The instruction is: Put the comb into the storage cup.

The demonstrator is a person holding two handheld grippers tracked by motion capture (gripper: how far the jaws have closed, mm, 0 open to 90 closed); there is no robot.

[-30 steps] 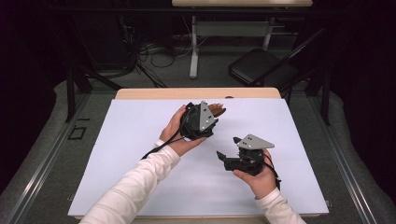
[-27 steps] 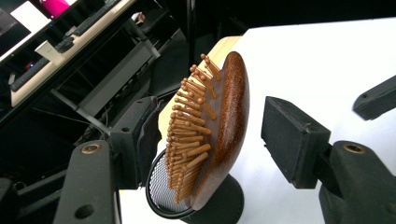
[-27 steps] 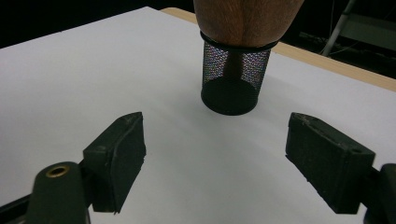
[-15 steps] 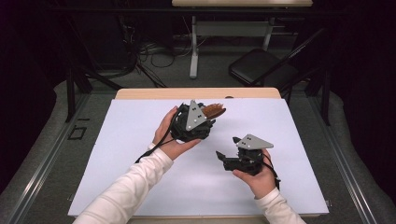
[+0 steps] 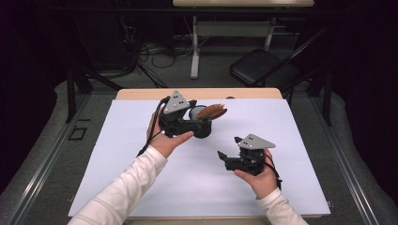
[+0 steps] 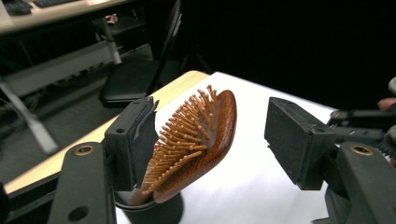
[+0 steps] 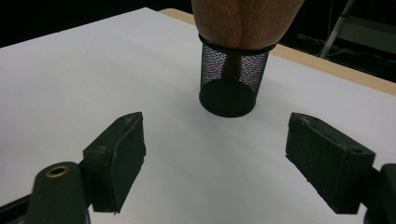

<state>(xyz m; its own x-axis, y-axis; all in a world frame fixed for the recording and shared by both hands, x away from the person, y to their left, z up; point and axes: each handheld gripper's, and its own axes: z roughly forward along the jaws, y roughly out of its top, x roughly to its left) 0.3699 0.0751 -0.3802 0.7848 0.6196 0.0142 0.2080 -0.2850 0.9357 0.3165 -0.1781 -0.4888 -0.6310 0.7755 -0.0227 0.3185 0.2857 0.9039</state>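
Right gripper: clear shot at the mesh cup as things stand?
Probably yes. The right gripper has its jaws open and pointed at the mesh cup, with bare white table between them. The brush stands in the cup, leaning out over its rim, so a low grasp looks safest.
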